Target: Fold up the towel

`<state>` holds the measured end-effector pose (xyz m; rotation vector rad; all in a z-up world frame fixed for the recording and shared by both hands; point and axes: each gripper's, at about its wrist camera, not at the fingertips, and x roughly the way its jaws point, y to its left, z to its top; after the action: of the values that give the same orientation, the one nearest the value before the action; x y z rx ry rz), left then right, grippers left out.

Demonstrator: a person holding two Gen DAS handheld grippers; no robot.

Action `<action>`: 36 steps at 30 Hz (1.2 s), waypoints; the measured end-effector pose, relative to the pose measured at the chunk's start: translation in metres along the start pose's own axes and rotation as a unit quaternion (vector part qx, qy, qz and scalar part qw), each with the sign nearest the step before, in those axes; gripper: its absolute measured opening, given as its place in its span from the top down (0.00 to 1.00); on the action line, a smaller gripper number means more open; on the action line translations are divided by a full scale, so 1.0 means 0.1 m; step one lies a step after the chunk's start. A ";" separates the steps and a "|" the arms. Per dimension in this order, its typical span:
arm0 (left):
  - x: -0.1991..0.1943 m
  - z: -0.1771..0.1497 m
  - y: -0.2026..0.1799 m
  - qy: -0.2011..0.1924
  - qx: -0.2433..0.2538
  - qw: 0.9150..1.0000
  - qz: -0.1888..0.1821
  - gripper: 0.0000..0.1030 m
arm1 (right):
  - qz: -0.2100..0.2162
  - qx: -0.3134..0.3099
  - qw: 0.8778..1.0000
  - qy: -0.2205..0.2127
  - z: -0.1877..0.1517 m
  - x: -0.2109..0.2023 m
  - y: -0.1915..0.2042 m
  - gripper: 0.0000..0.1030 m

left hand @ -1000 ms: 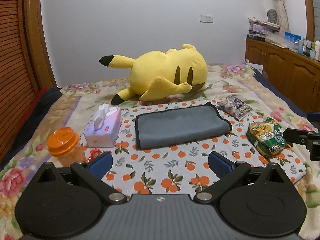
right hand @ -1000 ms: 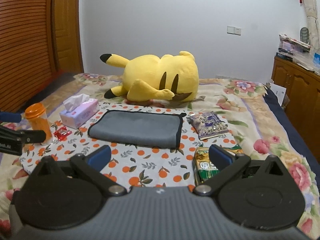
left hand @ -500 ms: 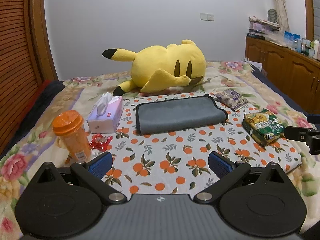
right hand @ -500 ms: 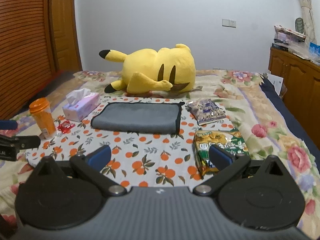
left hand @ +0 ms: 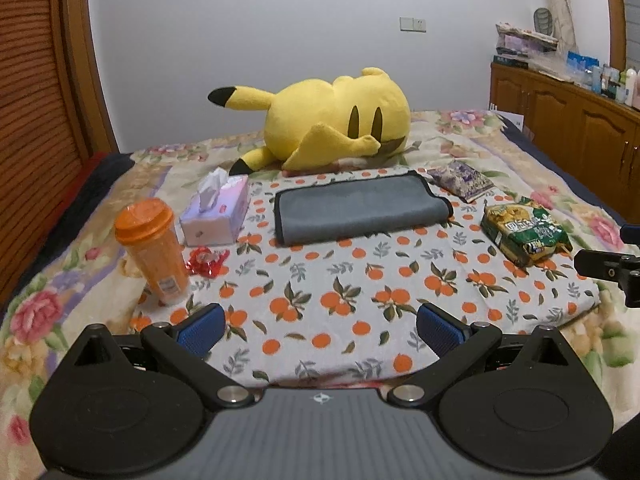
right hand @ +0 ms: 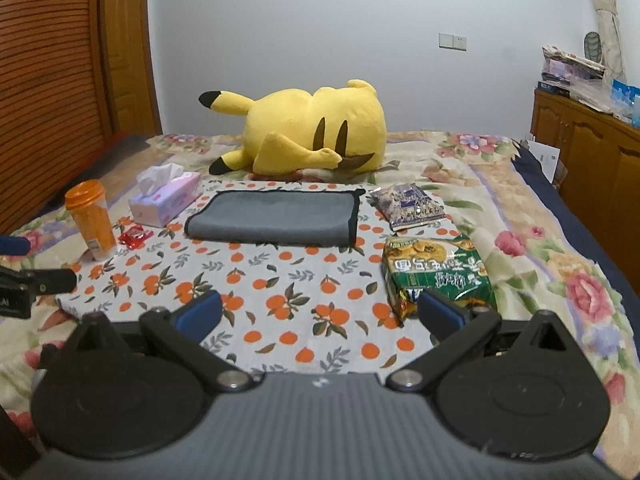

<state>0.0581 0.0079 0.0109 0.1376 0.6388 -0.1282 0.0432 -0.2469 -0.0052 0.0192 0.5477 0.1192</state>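
A grey towel with a black hem (left hand: pixel 358 208) lies folded flat on the orange-print cloth (left hand: pixel 340 300) on the bed; it also shows in the right wrist view (right hand: pixel 276 218). My left gripper (left hand: pixel 320 330) is open and empty, well short of the towel near the cloth's front edge. My right gripper (right hand: pixel 320 314) is open and empty, also far in front of the towel. Each gripper shows at the edge of the other's view.
A yellow plush (left hand: pixel 332 120) lies behind the towel. A tissue box (left hand: pixel 216 212), an orange bottle (left hand: pixel 154 250) and a red wrapper (left hand: pixel 206 261) stand to its left. A purple snack bag (left hand: pixel 460 180) and a green snack bag (left hand: pixel 524 230) lie to its right. Wooden cabinets (left hand: pixel 580 132) line the right wall.
Both grippers have pulled back from the towel and risen, so more of the cloth's near part shows. The towel has not moved. Both stay open.
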 end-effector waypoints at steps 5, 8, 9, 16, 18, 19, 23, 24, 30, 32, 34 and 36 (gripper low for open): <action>0.02 -0.13 -0.02 0.008 -0.013 1.000 -0.007 0.00 | 0.000 0.000 1.000 -0.001 -0.07 -0.01 0.04 0.00; 0.05 -0.21 -0.05 0.010 -0.017 1.000 -0.007 0.00 | 0.001 0.003 1.000 -0.006 -0.11 -0.01 0.07 0.00; 0.06 -0.24 -0.06 0.009 -0.017 1.000 -0.005 0.00 | 0.003 0.005 1.000 -0.007 -0.12 -0.01 0.08 0.00; 0.10 -0.34 -0.06 0.011 -0.021 1.000 0.003 0.00 | 0.001 -0.007 1.000 -0.008 -0.19 -0.01 0.14 0.00; 0.10 -0.35 -0.05 0.008 -0.021 1.000 0.003 0.00 | 0.001 -0.010 1.000 -0.009 -0.21 0.00 0.15 0.00; 0.11 -0.36 -0.04 0.008 -0.022 1.000 0.003 0.00 | 0.000 -0.011 1.000 -0.009 -0.22 0.00 0.15 0.00; 0.12 -0.41 -0.05 0.010 -0.020 1.000 0.007 0.00 | -0.002 -0.010 1.000 -0.006 -0.25 0.02 0.14 0.00; 0.13 -0.41 -0.05 0.010 -0.020 1.000 0.008 0.00 | -0.002 -0.009 1.000 -0.006 -0.25 0.03 0.15 0.00; 0.13 -0.43 -0.05 0.010 -0.019 1.000 0.010 0.00 | -0.010 -0.016 1.000 0.004 -0.28 0.09 0.17 0.00; 0.13 -0.44 -0.05 0.011 -0.016 1.000 0.011 0.00 | -0.011 -0.018 1.000 0.005 -0.29 0.10 0.18 0.00; 0.13 -0.44 -0.05 0.008 -0.015 1.000 0.013 0.00 | -0.014 -0.019 1.000 0.006 -0.29 0.10 0.18 0.00; 0.11 -0.44 -0.06 0.003 -0.015 1.000 0.014 0.00 | -0.015 -0.017 1.000 0.004 -0.29 0.09 0.18 0.00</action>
<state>0.0400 0.0091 -0.0312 0.1178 0.6440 -0.0912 0.0340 -0.2289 -0.0339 -0.0227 0.5543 0.0984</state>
